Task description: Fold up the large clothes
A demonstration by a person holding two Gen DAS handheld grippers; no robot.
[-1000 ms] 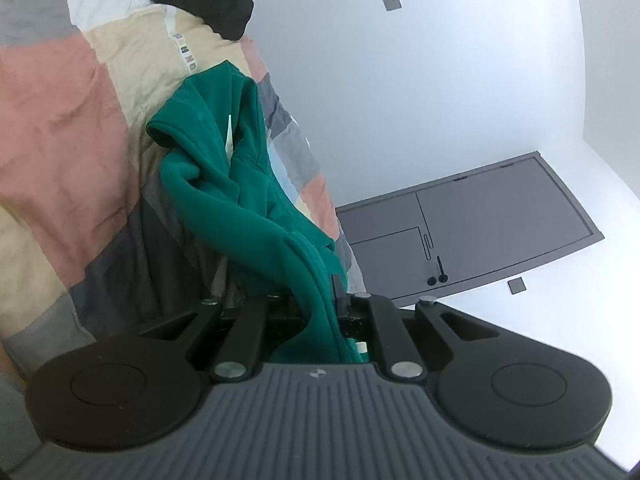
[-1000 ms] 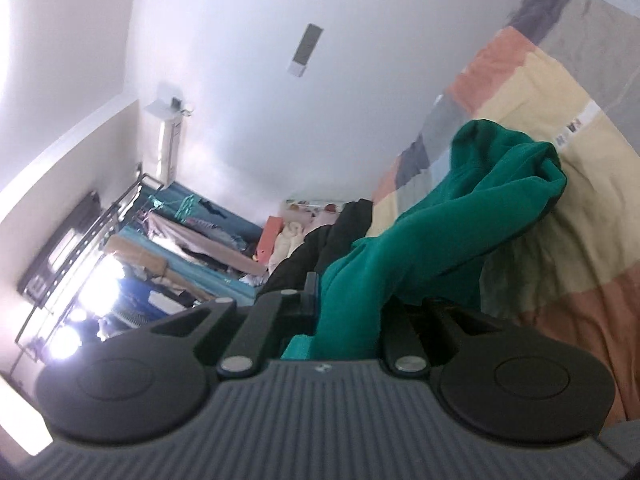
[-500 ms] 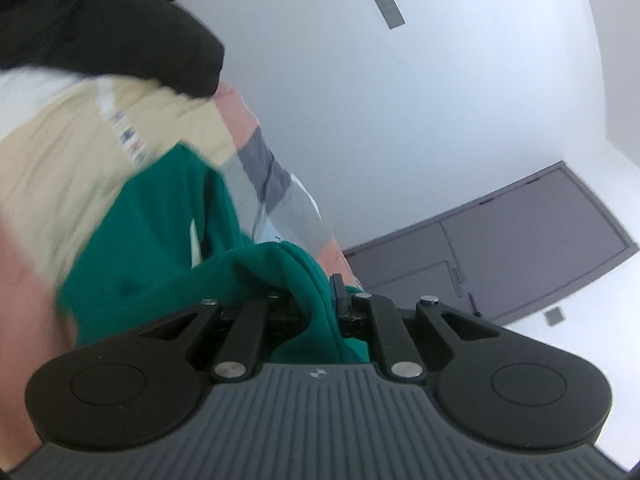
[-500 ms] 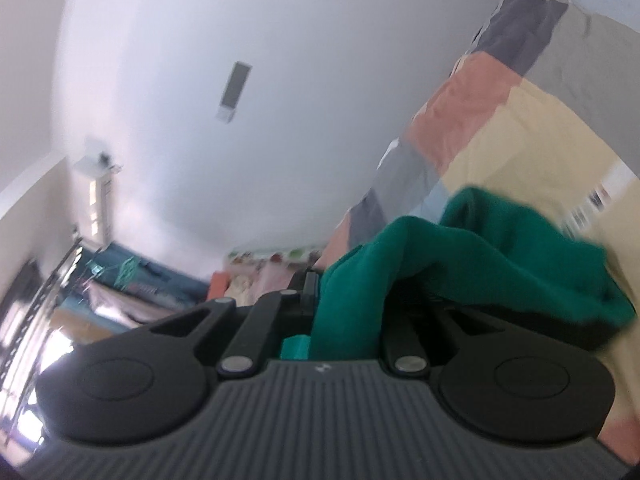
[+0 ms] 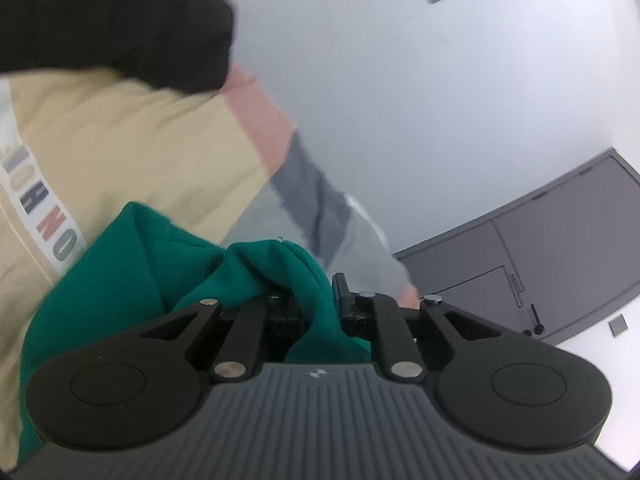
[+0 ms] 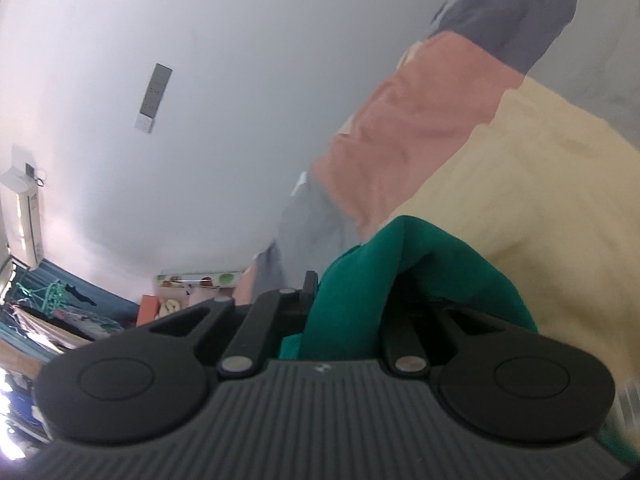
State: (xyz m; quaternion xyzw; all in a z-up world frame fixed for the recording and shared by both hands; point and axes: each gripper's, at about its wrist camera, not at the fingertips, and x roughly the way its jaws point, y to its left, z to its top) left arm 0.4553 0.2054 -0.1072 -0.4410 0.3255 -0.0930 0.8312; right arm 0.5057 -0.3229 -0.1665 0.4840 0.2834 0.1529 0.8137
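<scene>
The green garment [image 5: 120, 280] lay bunched on the patchwork bedspread [image 5: 132, 152], a fold of it pinched in each claw. The left claw [image 5: 316, 300] had just been easing its jaws apart, cloth between them; the right claw [image 6: 348, 300] gripped tight. To fold neatly, I judged both edges should land level before either let go.

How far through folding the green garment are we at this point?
Done: both grippers have a hold of the green garment. In hand: the left gripper, its fingers just easing open slightly, and the right gripper each pinch a bunch of fabric above the patchwork bedspread. Left: the garment is bunched, not flat; no neat fold shows yet, so laying down and further folds remain.
</scene>
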